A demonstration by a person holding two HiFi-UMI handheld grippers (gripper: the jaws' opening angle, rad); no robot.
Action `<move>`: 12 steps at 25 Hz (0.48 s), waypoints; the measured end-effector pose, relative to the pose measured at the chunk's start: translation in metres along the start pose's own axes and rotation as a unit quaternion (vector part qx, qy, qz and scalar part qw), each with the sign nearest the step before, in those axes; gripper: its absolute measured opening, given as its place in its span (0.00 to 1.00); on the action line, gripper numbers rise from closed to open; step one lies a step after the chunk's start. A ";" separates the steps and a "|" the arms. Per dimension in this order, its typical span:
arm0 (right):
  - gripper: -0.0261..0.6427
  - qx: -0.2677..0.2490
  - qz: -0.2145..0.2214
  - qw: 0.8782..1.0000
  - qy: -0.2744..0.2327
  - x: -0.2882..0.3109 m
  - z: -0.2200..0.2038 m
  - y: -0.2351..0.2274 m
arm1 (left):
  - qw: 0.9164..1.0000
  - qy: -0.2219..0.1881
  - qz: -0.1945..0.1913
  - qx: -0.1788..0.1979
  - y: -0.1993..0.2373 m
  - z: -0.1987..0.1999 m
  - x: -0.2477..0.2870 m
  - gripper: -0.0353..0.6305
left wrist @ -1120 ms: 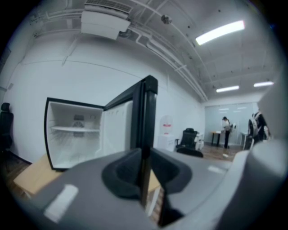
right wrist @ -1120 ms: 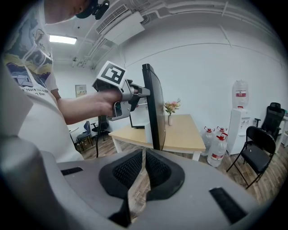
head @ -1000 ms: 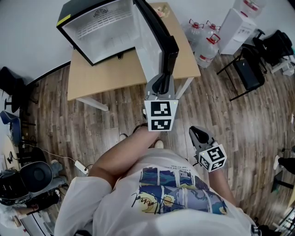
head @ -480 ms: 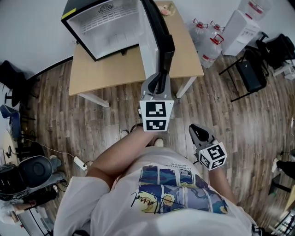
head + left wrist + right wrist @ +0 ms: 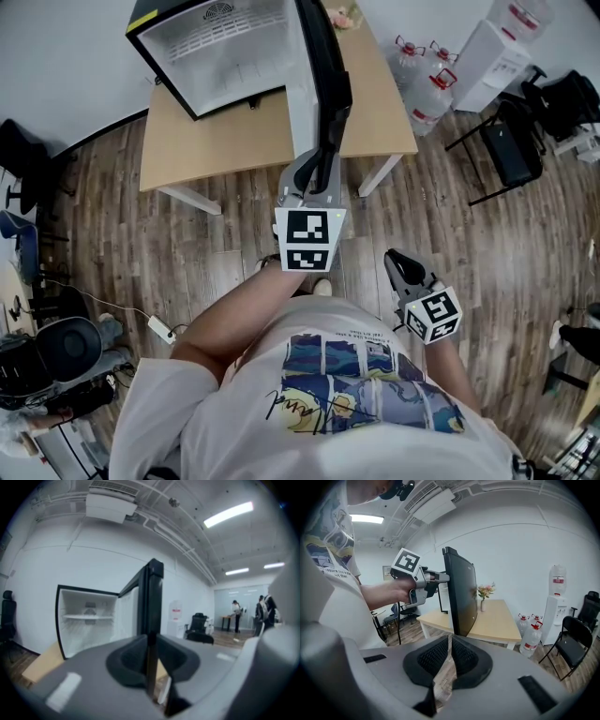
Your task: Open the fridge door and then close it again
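A small black fridge [image 5: 216,56] with a white inside stands open on a wooden table [image 5: 225,141]. Its black door [image 5: 323,66] sticks out towards me. My left gripper [image 5: 321,169] is shut on the door's free edge; in the left gripper view that edge [image 5: 152,592] runs down between the jaws [image 5: 150,653], with the fridge's white inside [image 5: 86,620] to the left. My right gripper [image 5: 398,265] hangs low by my body, away from the fridge, with nothing in it. The right gripper view shows its pads [image 5: 450,644] together, and the door [image 5: 461,597] with the left gripper [image 5: 440,577] beyond.
A vase of flowers [image 5: 339,17] stands on the table behind the door. Water bottles [image 5: 427,89], a white dispenser [image 5: 492,47] and a black folding chair [image 5: 502,150] are to the right. An office chair base [image 5: 56,352] and cables lie at the lower left.
My left gripper has moved a little to the left with the door's free edge in it, and the door has swung with it. The right gripper has stayed put.
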State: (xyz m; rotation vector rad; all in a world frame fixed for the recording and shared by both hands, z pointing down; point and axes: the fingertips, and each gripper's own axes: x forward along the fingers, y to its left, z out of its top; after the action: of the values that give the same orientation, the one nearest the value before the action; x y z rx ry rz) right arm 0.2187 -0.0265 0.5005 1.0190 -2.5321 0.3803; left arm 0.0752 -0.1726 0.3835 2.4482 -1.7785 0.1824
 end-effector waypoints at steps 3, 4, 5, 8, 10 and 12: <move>0.08 0.000 0.000 1.000 0.002 0.005 0.003 0.004 | 1.000 0.000 -0.005 -0.002 0.006 -0.001 -0.005 0.16; 0.08 -0.001 0.001 1.000 0.003 0.006 0.003 0.006 | 1.000 0.001 -0.007 -0.004 0.008 -0.001 -0.007 0.16; 0.08 -0.002 0.002 1.000 0.004 0.009 0.005 0.008 | 1.000 0.001 -0.009 -0.005 0.011 -0.001 -0.009 0.16; 0.08 -0.005 0.003 1.000 0.007 0.016 0.010 0.012 | 1.000 0.002 -0.014 -0.009 0.020 -0.001 -0.014 0.16; 0.08 -0.007 0.005 1.000 0.008 0.022 0.013 0.015 | 1.000 0.001 -0.017 -0.009 0.027 -0.001 -0.017 0.16; 0.08 -0.010 0.008 1.000 0.009 0.028 0.016 0.019 | 1.000 0.001 -0.019 -0.009 0.034 -0.002 -0.020 0.16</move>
State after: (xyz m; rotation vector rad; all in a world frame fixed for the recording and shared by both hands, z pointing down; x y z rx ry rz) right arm 0.1821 -0.0364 0.4965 0.9835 -2.5237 0.3670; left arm 0.0366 -0.1635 0.3830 2.4655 -1.7244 0.1645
